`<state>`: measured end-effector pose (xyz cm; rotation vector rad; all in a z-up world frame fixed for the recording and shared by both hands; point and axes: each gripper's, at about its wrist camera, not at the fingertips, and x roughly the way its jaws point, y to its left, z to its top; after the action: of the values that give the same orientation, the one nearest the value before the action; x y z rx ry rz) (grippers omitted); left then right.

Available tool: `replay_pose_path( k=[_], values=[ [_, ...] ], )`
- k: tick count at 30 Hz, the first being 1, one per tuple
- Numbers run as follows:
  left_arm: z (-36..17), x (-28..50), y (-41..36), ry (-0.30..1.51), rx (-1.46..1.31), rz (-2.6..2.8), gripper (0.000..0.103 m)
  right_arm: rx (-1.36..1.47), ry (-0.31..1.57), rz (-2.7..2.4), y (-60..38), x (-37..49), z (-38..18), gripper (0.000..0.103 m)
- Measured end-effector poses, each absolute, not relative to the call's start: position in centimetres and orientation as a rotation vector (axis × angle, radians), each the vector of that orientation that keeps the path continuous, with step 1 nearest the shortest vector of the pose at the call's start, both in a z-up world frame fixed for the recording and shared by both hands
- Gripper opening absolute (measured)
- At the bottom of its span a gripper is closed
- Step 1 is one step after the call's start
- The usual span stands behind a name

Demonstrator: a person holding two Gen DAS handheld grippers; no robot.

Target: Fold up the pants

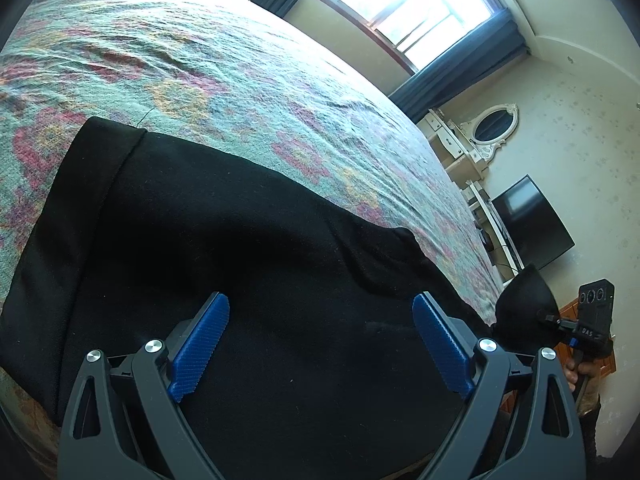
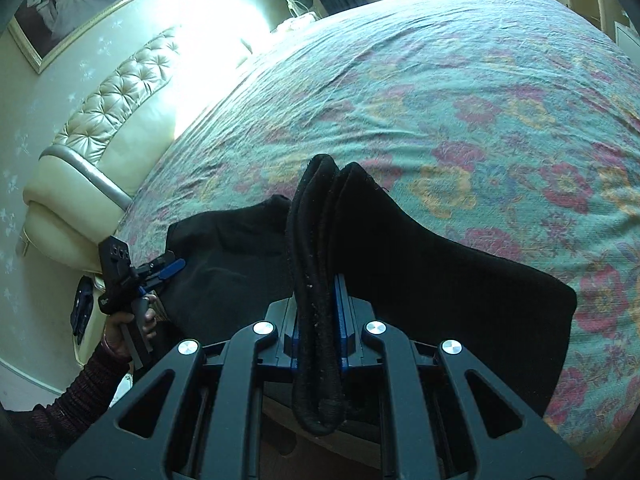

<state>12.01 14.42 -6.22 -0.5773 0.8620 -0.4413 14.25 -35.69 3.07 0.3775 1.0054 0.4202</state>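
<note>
**Reader:** What is hard to see here?

**Describer:** Quite a lot. The black pants (image 1: 240, 240) are so dark that seams and folds barely show. In the left wrist view their near edge is cut off by the bottom of the picture and hidden behind the gripper's frame. The window (image 1: 404, 4) is blown out to white, and the far end of the bed is lost in glare. In the right wrist view a bunched edge of the pants hides most of the blue pads (image 2: 340, 320); only thin strips show.

**Reader:** Where are the pants?

**Describer:** Spread on a floral bedspread (image 2: 440, 100), near the edge of the bed. One end lies flat; the other is lifted off the cover in a thick gathered fold.

**Reader:** And the hands?

**Describer:** The left gripper (image 1: 320, 344) angles down over the flat dark cloth, jaws standing wide, with nothing pinched between its fingers (image 1: 202, 344). From the right wrist view it sits at the side of the bed, held by a hand (image 2: 128, 326) in a dark ribbed sleeve (image 2: 80, 392). The right gripper (image 2: 318, 320) also tilts down, its jaws narrowed tight on the bunched pants edge, which rises past the fingertips and droops back toward the camera. In the left wrist view it shows small at the right edge, with a dark mound of cloth in front of it.
</note>
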Motion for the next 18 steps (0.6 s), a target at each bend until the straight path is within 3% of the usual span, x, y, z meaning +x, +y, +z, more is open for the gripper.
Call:
replay_pose_path(
  k=[11, 18],
  values=[
    [-6.2, 11.8, 14.6, 0.852, -0.583, -0.447, 0.092, 0.139, 1.123, 0.349, -28.2, 14.9, -2.0, 0.014],
    [-6.2, 12.0, 14.7, 0.851, -0.589, -0.452, 0.092, 0.245, 1.159, 0.388, -27.2, 15.5, -3.8, 0.039]
  ],
)
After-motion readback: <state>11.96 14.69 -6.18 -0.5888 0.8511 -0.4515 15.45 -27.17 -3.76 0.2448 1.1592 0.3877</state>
